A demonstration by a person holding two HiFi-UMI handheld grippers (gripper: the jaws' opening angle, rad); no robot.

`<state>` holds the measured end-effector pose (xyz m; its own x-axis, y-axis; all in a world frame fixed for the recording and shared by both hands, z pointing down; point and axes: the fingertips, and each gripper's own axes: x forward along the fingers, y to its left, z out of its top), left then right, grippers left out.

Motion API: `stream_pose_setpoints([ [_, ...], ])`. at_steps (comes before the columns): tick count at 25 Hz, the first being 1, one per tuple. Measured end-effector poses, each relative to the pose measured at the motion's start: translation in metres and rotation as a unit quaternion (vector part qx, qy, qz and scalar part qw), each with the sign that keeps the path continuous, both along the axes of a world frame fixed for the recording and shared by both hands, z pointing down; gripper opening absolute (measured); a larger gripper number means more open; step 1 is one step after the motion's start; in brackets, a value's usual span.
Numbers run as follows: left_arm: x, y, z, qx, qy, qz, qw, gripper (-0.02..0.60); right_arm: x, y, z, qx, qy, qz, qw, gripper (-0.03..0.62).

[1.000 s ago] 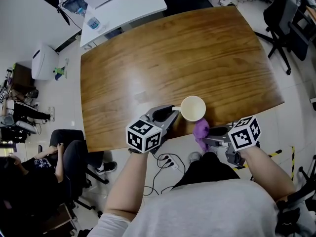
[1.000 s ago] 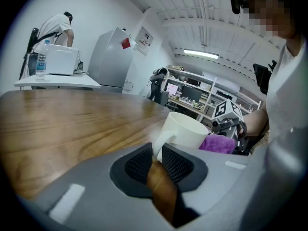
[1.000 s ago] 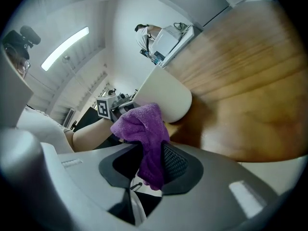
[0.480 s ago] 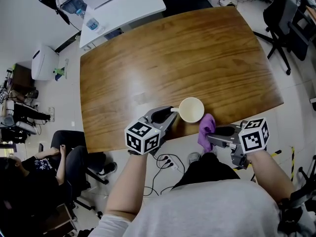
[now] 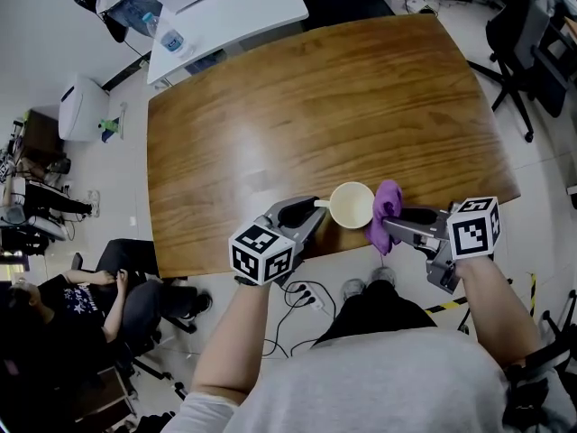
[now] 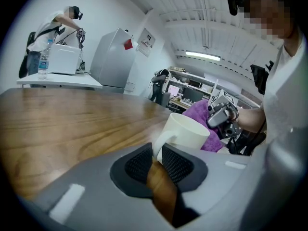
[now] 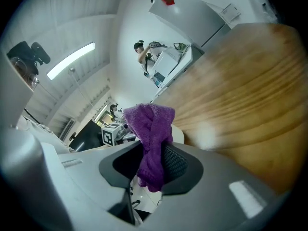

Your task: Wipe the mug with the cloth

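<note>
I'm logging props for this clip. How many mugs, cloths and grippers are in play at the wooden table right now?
Mugs: 1, the white mug, handle clamped in the left gripper
Cloths: 1, the purple cloth, pinched in the right gripper
Grippers: 2
Total: 4

The left tongs [image 5: 309, 215] sit just left of the mug [image 5: 352, 204], tilted slightly down, with their jaws closed on its handle [image 5: 321, 203]. The bare left forearm [image 5: 239, 332] reaches up to them from below the mug. The right tongs [image 5: 390, 225] point in at the mug's right side, jaws pinched on the purple cloth [image 5: 386, 207], which lies against the mug's wall. The right forearm [image 5: 498, 307] angles in from the mug's lower right.
</note>
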<state>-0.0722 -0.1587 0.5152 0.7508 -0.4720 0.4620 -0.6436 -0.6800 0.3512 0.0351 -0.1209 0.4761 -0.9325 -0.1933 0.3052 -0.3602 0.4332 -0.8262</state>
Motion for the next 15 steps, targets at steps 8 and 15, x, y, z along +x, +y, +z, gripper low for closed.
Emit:
stream_pose_setpoints([
  [8, -0.001, -0.004, 0.001, -0.002, 0.013, -0.007, 0.9999, 0.061, 0.003, -0.012, 0.052, -0.005, 0.113, -0.013, 0.993, 0.117],
  [15, -0.002, -0.004, 0.001, -0.005, 0.023, -0.012, 0.9996, 0.063, 0.003, -0.017, 0.060, -0.015, 0.124, -0.023, 0.992, 0.117],
])
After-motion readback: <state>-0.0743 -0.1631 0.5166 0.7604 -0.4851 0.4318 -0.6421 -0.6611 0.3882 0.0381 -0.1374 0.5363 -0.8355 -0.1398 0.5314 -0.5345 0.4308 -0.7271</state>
